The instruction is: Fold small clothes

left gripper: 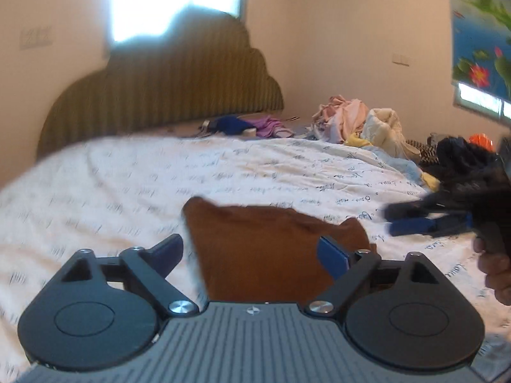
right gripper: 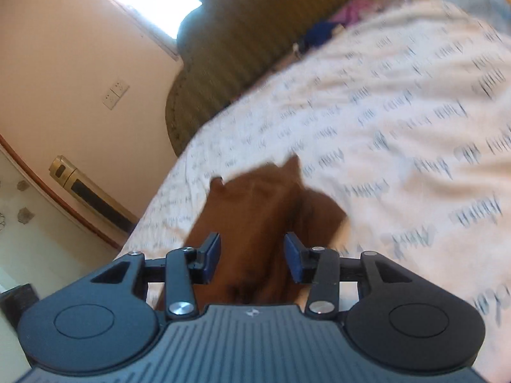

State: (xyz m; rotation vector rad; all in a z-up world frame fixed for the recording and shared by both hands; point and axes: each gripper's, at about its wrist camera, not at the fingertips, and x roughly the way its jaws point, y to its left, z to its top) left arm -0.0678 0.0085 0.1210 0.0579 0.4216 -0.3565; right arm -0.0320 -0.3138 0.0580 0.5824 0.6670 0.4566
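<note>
A small brown garment point(left gripper: 271, 255) lies on the white bed cover point(left gripper: 127, 185), folded into a rough block with two corners sticking up. My left gripper point(left gripper: 252, 252) hovers just over its near side with the jaws spread wide, and the pads point(left gripper: 332, 255) do not touch the cloth. My right gripper point(right gripper: 252, 255) stands about half open over the same brown garment point(right gripper: 262, 204), with cloth seen in the gap but not pinched. Seen from the left wrist, the right gripper point(left gripper: 391, 220) sits to the right of the garment above the cover, empty.
A heap of pale clothes point(left gripper: 357, 121) and dark clothes point(left gripper: 463, 156) lie at the bed's far right. Purple and blue items point(left gripper: 249, 126) rest by the striped headboard point(left gripper: 159, 95). The bed's left edge drops to the floor beside a gold unit point(right gripper: 86, 188). A hand point(left gripper: 498, 271) holds the right gripper.
</note>
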